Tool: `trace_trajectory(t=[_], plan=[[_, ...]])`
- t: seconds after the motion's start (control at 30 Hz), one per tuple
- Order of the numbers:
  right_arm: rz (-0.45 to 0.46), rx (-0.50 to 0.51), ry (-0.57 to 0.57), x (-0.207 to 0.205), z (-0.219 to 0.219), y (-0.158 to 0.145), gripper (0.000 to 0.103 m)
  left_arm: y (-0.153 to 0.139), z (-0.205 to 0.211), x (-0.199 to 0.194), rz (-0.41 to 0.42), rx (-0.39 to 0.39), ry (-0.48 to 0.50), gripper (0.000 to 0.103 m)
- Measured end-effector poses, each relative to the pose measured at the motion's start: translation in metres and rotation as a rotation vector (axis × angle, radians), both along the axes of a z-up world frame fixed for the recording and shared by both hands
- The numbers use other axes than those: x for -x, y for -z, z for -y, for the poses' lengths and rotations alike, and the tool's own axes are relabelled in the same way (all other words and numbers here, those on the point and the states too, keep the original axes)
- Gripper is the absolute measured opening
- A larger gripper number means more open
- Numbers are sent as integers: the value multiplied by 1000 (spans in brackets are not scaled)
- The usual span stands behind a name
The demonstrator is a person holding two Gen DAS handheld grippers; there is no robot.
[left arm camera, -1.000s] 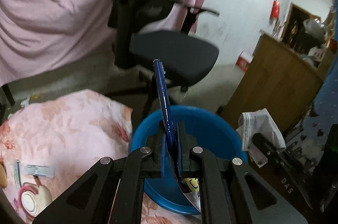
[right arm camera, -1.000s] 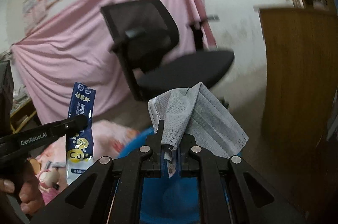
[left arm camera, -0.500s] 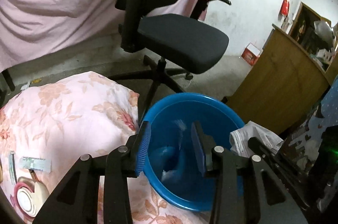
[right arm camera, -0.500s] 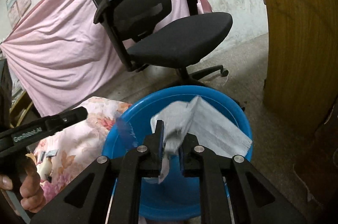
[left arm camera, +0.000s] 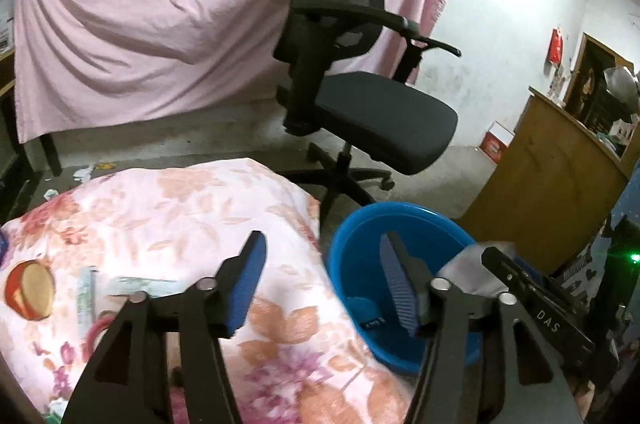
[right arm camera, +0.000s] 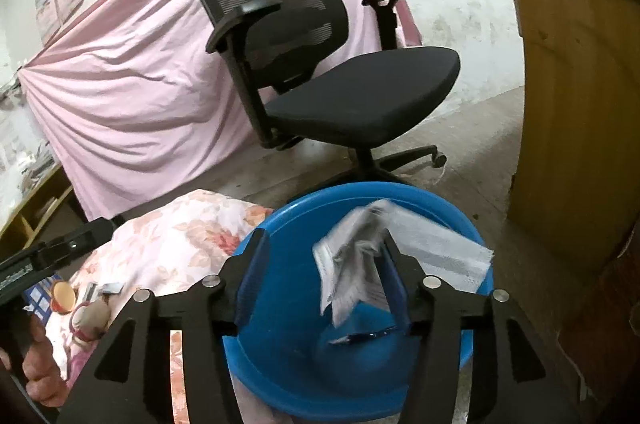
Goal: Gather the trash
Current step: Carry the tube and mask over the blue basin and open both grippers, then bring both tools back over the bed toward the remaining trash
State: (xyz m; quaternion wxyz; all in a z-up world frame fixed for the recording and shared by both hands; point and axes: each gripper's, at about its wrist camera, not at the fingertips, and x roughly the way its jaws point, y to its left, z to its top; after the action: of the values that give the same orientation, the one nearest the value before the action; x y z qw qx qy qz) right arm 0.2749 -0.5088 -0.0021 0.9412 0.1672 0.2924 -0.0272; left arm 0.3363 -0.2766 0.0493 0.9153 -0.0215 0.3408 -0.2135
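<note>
Both grippers now stand spread wide over the blue basin. The right gripper has released the grey face mask, which drapes against its right finger. The left gripper has dropped its blue packet inside.

Black mesh office chair on the bare floor before a hanging pink sheet; wooden cabinet off to the right; floral quilt low at left, with a small round toy lying on it
</note>
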Motion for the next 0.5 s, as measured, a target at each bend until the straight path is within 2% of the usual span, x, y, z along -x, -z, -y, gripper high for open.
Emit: trace_trajectory(t=[0.07, 0.13, 0.2, 0.23, 0.27, 0.33, 0.43, 0.5], plan=[[-10, 1, -22, -1, -3, 0, 77, -3, -9, 4, 14, 6, -14, 56], [-10, 7, -29, 1, -6, -2, 79, -7, -16, 8, 25, 5, -24, 58], [10, 15, -30, 5, -10, -8, 79, -10, -24, 13, 39, 9, -37, 64], [30, 22, -31, 7, -12, -11, 80, -12, -30, 17, 56, 16, -49, 71], [58, 31, -32, 11, -16, -16, 82, -14, -34, 21, 73, 23, -60, 78], [117, 55, -37, 20, -25, -29, 86, -21, -48, 31, 116, 46, -85, 83], [226, 103, -36, 40, -44, -48, 101, -30, -67, 43, 165, 76, -118, 94], [302, 128, -38, 51, -56, -58, 103, -35, -82, 55, 213, 87, -151, 99]])
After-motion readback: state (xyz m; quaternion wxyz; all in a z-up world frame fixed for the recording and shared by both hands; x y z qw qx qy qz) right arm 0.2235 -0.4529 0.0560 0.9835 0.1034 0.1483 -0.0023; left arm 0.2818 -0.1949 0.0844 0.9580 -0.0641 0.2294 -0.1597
